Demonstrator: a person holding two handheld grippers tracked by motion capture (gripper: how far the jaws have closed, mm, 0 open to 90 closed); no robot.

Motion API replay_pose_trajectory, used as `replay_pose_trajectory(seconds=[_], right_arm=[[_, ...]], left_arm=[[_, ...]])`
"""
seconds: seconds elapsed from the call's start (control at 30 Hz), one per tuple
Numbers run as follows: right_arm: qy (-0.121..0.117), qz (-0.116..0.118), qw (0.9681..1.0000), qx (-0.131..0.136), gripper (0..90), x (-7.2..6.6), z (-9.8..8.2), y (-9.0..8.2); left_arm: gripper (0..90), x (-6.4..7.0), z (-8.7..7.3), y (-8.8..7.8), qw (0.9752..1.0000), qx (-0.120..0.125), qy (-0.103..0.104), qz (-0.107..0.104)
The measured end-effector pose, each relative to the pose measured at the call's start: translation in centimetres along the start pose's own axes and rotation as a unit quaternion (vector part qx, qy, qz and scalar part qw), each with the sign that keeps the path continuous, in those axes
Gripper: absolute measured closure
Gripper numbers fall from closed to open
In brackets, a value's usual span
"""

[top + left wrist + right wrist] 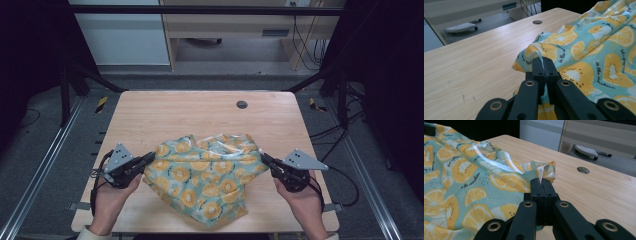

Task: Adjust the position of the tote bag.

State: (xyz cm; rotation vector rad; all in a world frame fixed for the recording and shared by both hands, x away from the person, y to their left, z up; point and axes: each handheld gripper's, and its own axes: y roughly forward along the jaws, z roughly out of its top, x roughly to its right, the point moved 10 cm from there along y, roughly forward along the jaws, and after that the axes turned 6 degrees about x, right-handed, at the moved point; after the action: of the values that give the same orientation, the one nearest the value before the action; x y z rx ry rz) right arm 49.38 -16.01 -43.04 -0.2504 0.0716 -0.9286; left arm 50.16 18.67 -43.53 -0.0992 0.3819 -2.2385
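Gripping crumpled lemon-print cloth, left gripper, right gripper, woodgrain table

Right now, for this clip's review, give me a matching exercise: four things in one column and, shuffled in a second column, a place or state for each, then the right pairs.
Things:
1. left gripper
2. right gripper
3. cloth
4. round hole

Places or states:
A. in the table top, near the far edge
B. shut on the cloth's edge at the left in the high view
C. crumpled on the table, teal with orange slices
D. shut on the cloth's edge at the right in the high view

Pairs: 1-B, 2-D, 3-C, 4-A
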Motion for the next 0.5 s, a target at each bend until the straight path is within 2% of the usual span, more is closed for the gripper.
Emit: replay_pose_trajectory(seconds=[0.5], right_arm=[[0.002,0.012,0.9999,-0.001,90.0,-1.5,-1.0,-0.9]], left_arm=[[90.0,0.7,-1.1,-1.3,0.9999,0.0,-0.008,-0.01]])
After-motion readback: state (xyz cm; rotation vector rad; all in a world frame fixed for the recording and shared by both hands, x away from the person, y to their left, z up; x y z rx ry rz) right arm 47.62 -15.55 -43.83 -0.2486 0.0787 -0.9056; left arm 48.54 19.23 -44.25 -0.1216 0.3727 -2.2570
